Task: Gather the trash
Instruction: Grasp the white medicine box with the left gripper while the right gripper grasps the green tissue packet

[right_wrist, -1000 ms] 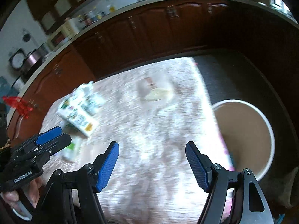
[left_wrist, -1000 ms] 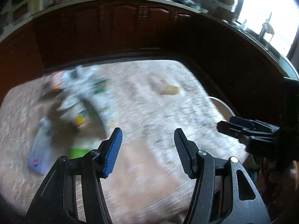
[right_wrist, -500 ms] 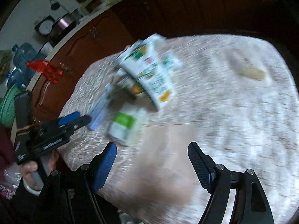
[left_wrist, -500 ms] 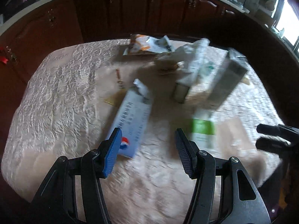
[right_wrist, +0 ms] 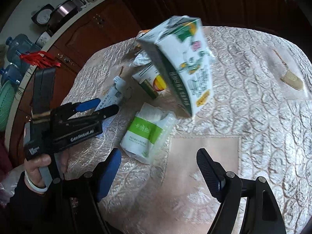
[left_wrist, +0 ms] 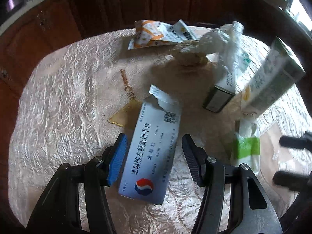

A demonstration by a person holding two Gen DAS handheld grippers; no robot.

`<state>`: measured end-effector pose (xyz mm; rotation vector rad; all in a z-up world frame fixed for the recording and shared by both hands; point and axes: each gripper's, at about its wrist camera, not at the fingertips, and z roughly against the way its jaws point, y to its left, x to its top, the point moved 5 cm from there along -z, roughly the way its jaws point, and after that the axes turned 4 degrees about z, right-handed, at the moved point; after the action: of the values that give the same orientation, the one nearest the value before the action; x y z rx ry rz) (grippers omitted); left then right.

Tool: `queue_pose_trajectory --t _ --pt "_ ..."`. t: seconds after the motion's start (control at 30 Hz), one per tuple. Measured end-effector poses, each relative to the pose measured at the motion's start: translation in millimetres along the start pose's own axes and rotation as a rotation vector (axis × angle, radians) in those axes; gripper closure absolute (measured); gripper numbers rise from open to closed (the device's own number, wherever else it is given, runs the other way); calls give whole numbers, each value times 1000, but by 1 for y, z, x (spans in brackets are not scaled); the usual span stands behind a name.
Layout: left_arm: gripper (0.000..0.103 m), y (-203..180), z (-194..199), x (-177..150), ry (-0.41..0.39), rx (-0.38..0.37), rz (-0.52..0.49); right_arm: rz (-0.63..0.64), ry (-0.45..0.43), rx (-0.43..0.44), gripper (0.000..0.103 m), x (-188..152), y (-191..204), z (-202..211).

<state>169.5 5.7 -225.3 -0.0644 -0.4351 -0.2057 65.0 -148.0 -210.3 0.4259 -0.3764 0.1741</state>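
Note:
A blue-and-white medicine box [left_wrist: 154, 146] lies flat on the tablecloth, and my left gripper [left_wrist: 154, 142] is open above it with a jaw on either side, pads clear of it. In the right wrist view the same left gripper [right_wrist: 107, 105] hovers over that box [right_wrist: 115, 95]. My right gripper [right_wrist: 159, 153] is open and empty, just short of a tissue pack with a green label [right_wrist: 146, 134]. A big white-and-green carton [right_wrist: 181, 64] leans over a small box with an orange disc [right_wrist: 154, 81]. An orange-and-white packet [left_wrist: 156, 33] and crumpled clear wrap [left_wrist: 220, 39] lie further back.
The table carries a beige embossed cloth [left_wrist: 58, 97] and its edges fall off to a dark floor. Dark wooden cabinets [left_wrist: 136, 2] stand behind. A tan scrap [right_wrist: 292, 78] lies far right. A hand [right_wrist: 37, 165] holds the left gripper.
Both views swung from the right side of the table and the bin to the trash pile. The left gripper came down over the blue-and-white box. The right jaws widened slightly.

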Motion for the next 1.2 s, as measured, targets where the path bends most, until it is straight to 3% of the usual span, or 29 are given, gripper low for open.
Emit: queue_pose_trajectory --t 0.13,0.3,0.47,0.5,0.53,0.6,0.67,0.73,0.93,1.2 --pt "46 8 5 0 -19 -9 18 3 0 1 25 6 12 -12" --pt "46 12 -8 -10 37 1 12 -39 -7 -25 23 17 20 -37" --pt "54 25 -3 -13 36 -67 92 -51 14 -67 23 17 22 -63" --pt "55 25 -1 -14 35 -71 92 -30 -2 -72 25 18 24 -64" --pt "55 25 1 -15 30 -71 87 -18 -15 -72 39 18 26 -64" --pt "56 23 10 -20 13 -59 75 11 -26 -64 48 17 27 -62" --pt "57 21 23 -24 -10 -54 82 38 -33 -59 58 13 25 -54" --pt "57 19 38 -29 -34 -69 89 62 -38 -51 60 9 24 -46" --pt "57 -1 81 -41 -97 -86 84 126 -65 -18 63 -4 16 -10" --pt "57 -45 120 -45 -170 -118 40 114 -175 -24 63 -15 -14 52"
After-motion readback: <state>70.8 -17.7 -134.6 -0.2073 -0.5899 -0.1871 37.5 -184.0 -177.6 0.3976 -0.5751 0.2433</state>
